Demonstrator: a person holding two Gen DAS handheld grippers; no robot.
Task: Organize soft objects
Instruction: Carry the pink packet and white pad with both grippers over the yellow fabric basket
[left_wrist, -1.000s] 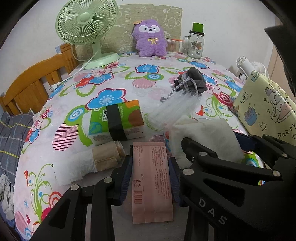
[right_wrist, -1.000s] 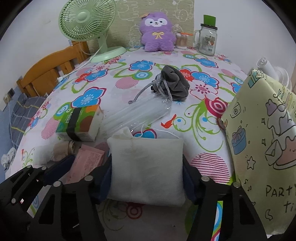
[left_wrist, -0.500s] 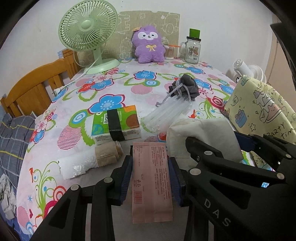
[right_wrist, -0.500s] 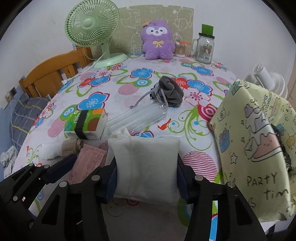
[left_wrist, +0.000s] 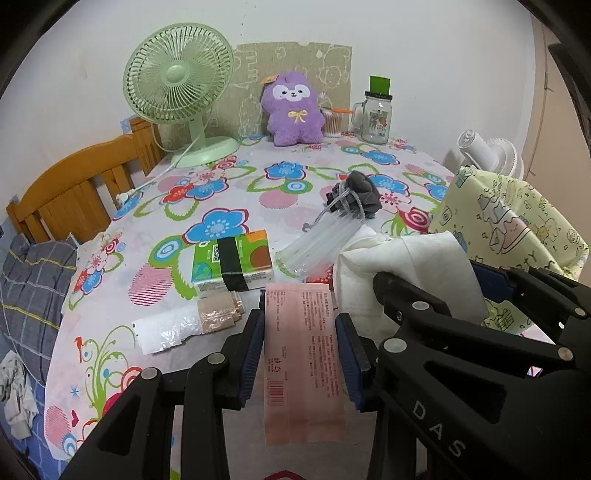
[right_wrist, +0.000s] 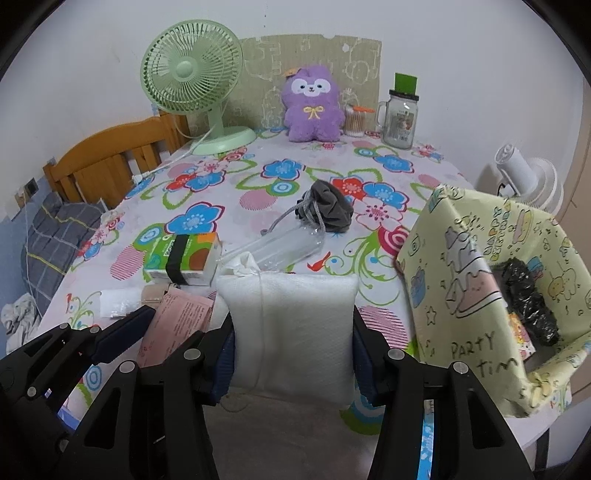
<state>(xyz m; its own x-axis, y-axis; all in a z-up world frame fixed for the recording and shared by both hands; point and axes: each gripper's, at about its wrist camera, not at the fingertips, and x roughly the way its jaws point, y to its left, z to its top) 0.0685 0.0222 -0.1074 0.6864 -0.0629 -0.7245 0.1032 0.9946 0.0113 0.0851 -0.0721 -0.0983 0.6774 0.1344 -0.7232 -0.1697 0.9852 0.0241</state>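
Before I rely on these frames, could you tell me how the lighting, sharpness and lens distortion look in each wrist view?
Left wrist view: even indoor light, soft shadows, print on the pink packet readable; fisheye bends the table edge, corners vignetted black. Right wrist view: equally bright and sharp, mild glare on the clear plastic sleeve, white pouch slightly washed out, yellow bag stretched toward the rim.

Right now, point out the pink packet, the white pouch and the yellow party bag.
pink packet (left_wrist: 301, 354): left wrist view, middle of its printed face.
white pouch (right_wrist: 291, 332): right wrist view, centre of its front.
yellow party bag (right_wrist: 458, 295): right wrist view, on its printed front wall.
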